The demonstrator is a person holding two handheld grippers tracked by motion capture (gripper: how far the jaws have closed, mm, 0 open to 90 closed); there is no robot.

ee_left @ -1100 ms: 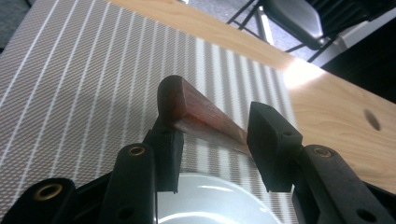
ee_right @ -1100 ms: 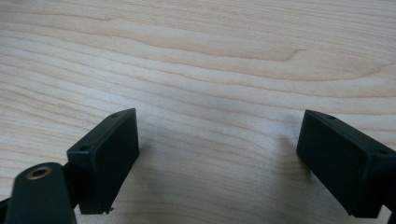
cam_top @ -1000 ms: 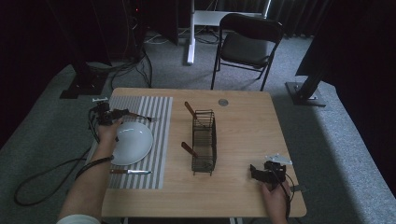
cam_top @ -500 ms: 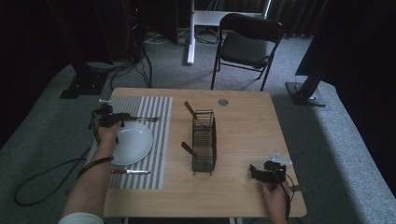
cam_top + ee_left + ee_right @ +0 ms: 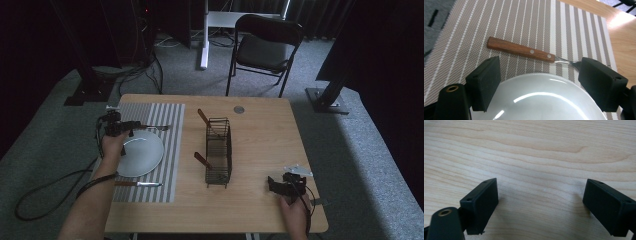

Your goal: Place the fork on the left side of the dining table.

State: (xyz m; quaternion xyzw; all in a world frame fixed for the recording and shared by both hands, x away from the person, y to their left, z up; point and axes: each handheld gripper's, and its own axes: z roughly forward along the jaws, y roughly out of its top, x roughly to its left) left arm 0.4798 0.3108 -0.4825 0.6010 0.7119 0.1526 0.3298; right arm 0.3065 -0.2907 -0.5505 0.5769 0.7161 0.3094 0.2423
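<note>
A white plate (image 5: 140,153) lies on the striped placemat (image 5: 170,150) at the table's left. A wooden-handled fork (image 5: 524,50) lies on the mat just beyond the plate's far rim. My left gripper (image 5: 120,127) hovers open over that far rim (image 5: 536,77), its jaws wide apart with the fork a little ahead of them. A wooden-handled knife (image 5: 137,184) lies on the mat near the front edge. My right gripper (image 5: 281,185) rests open near the table's front right corner, with only bare wood (image 5: 536,157) between its jaws.
A black wire rack (image 5: 219,150) stands mid-table with two brown-handled utensils (image 5: 202,160) sticking out of its left side. A small grey disc (image 5: 239,109) lies near the far edge. A black folding chair (image 5: 265,47) stands beyond the table.
My left gripper has shifted slightly away from the person, from over the plate toward its far rim and the fork. The right gripper has stayed still.
</note>
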